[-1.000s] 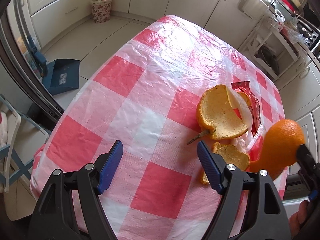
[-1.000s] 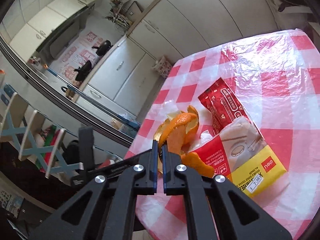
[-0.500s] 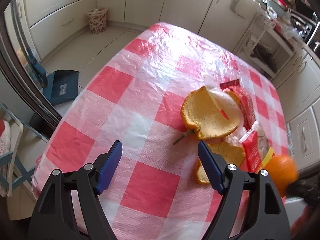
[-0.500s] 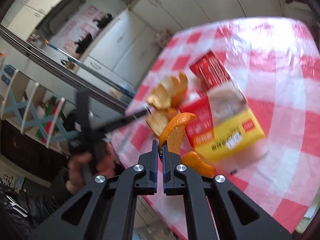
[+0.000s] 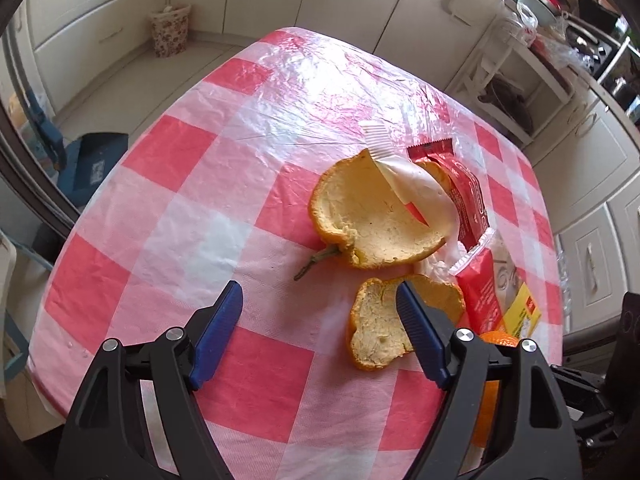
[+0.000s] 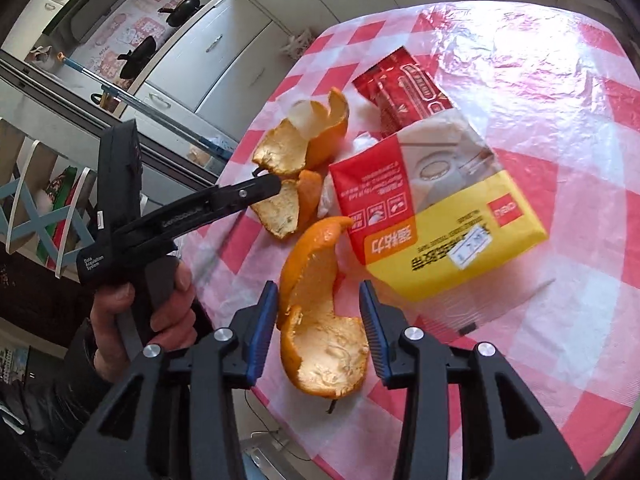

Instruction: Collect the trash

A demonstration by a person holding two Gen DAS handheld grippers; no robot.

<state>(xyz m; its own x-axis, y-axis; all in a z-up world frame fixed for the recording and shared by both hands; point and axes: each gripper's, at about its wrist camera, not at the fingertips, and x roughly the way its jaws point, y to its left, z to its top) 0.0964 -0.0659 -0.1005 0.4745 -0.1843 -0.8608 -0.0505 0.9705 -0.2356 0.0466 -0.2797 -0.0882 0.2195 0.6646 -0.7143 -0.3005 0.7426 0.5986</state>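
Observation:
Orange peels and wrappers lie on the red-and-white checked table (image 5: 192,152). My right gripper (image 6: 318,292) is low over the table's near edge and its jaws are opening. A curled orange peel (image 6: 320,344) rests between them, and the pads no longer clamp it. Beyond it lie a yellow-and-red packet (image 6: 440,220), a red wrapper (image 6: 404,88) and two more peels (image 6: 296,148). My left gripper (image 5: 319,288) is open above the cloth, its right finger over a small peel (image 5: 376,328). A large peel (image 5: 372,224) with a stem lies just beyond that.
A floral wastebasket (image 5: 170,30) stands on the floor by the cabinets, with a blue dustpan (image 5: 94,160) left of the table. A person's hand (image 6: 160,304) holds the left gripper beside the table's edge. A shelf rack (image 5: 516,92) stands at the far right.
My right gripper came down to the table's edge and opened off the curled peel it was clamping. The left gripper shifted toward the small peel.

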